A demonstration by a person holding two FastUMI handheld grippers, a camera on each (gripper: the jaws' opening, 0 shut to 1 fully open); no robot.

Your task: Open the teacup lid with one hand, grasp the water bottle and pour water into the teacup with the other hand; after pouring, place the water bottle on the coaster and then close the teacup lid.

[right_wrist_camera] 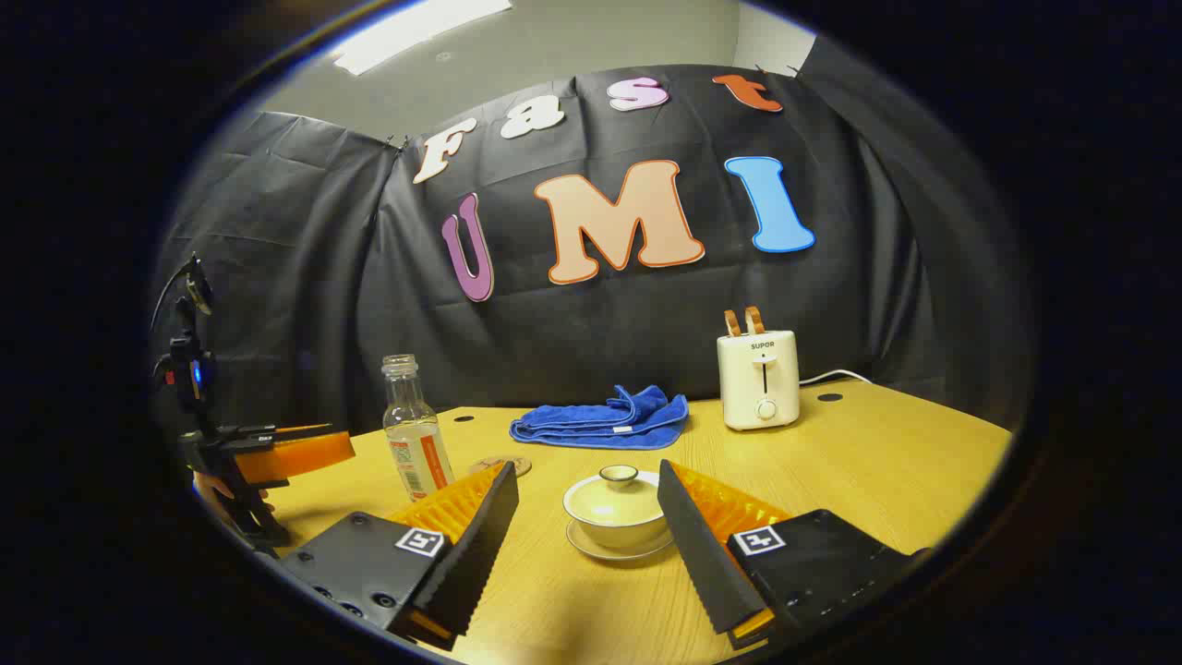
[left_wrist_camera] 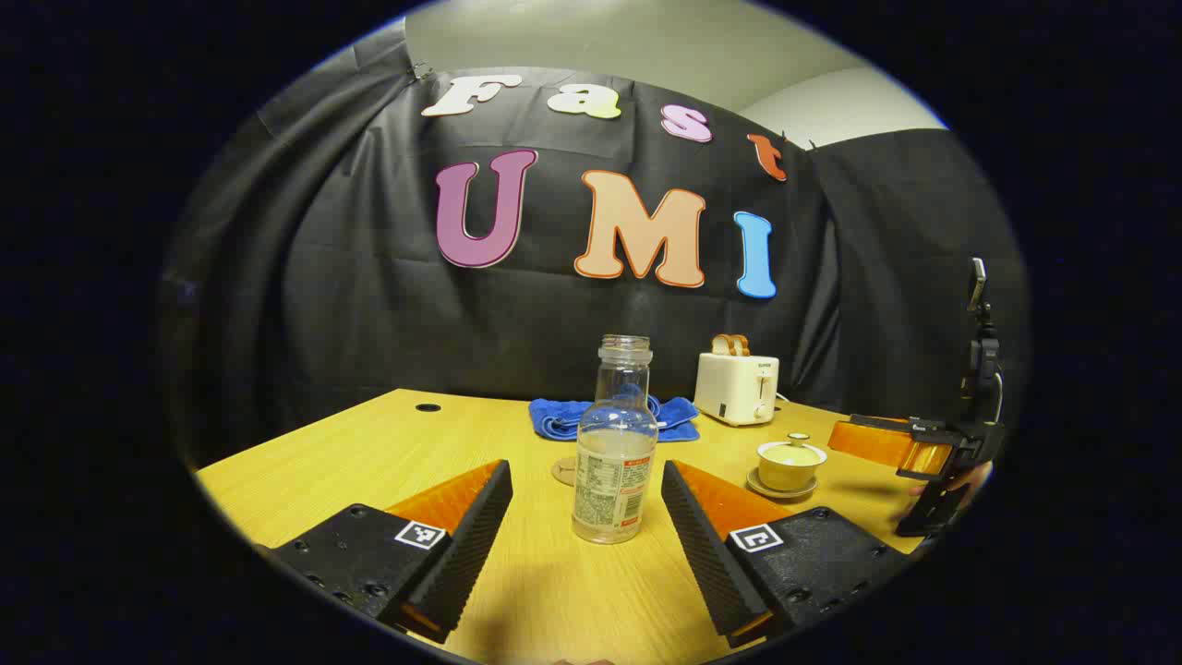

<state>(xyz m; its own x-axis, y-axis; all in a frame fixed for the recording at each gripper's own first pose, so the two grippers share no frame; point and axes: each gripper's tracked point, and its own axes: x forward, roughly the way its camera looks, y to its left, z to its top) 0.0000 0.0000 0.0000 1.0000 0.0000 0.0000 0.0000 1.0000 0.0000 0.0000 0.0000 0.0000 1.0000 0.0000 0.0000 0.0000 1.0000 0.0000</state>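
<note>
A clear, uncapped water bottle with a printed label stands upright on the wooden table, straight ahead of my open left gripper, its base just beyond the fingertips. Behind the bottle lies a round coaster. The lidded teacup sits on its saucer to the right. In the right gripper view the same teacup with its lid knob rests between and just past the tips of my open right gripper. The bottle and coaster stand to the left there, near the left gripper.
A blue cloth lies crumpled at the back of the table. A white toaster holding toast stands to its right, its cord trailing off. The black booth wall closes in behind the table.
</note>
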